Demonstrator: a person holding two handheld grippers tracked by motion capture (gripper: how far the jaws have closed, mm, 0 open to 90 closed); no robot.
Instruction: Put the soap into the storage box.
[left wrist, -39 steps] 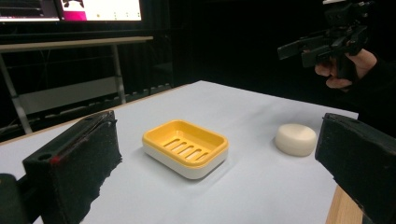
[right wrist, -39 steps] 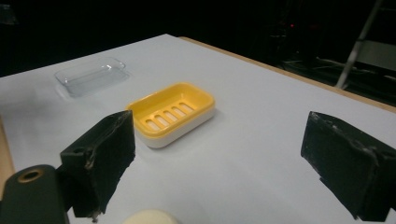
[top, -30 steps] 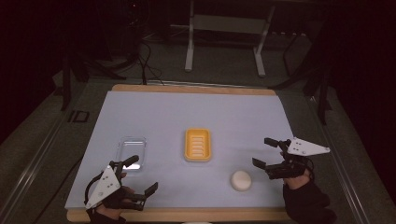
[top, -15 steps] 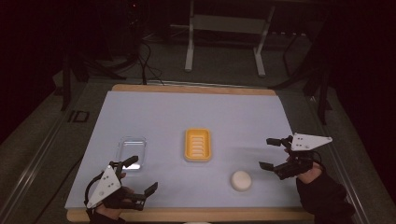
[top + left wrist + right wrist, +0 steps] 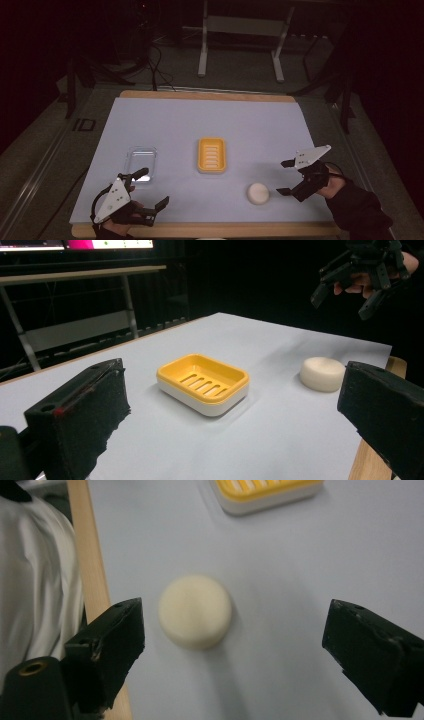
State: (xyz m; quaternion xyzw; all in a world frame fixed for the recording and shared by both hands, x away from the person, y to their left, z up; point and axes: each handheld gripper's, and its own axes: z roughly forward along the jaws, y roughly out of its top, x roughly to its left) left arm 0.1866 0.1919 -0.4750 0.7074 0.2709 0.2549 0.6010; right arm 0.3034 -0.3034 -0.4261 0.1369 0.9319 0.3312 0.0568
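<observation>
Although nothing is held yet, the work in hand looks like picking up the round soap bar, and the scene reads from left to right as follows. At about 7 o'clock on the table (image 5: 150,120), the left gripper (image 5: 150,192) rests with its jaws spread wide and empty; a clear lid (image 5: 141,159) lies just beyond it at 11 o'clock from the gripper. At the centre sits the yellow soap dish (image 5: 211,155), slotted and empty. The soap bar (image 5: 258,193) lies at 5 o'clock from the dish, apart from it, near the table's front edge. Just to its 3 o'clock hovers the right gripper (image 5: 285,176), jaws fully apart, holding nothing; in the right gripper view the bar (image 5: 196,611) sits between the jaws but nearer the left one.

I judge the bar light, stiff and smooth, likely slippery at its rounded rim; the best hold is across its flat-sided middle, jaws low and squeezing on opposite sides.

Compared with one second ago, the right gripper has drawn back toward 3 o'clock, then half a second ago come in closer to the bar; the left gripper, dish, lid and bar have not moved
</observation>
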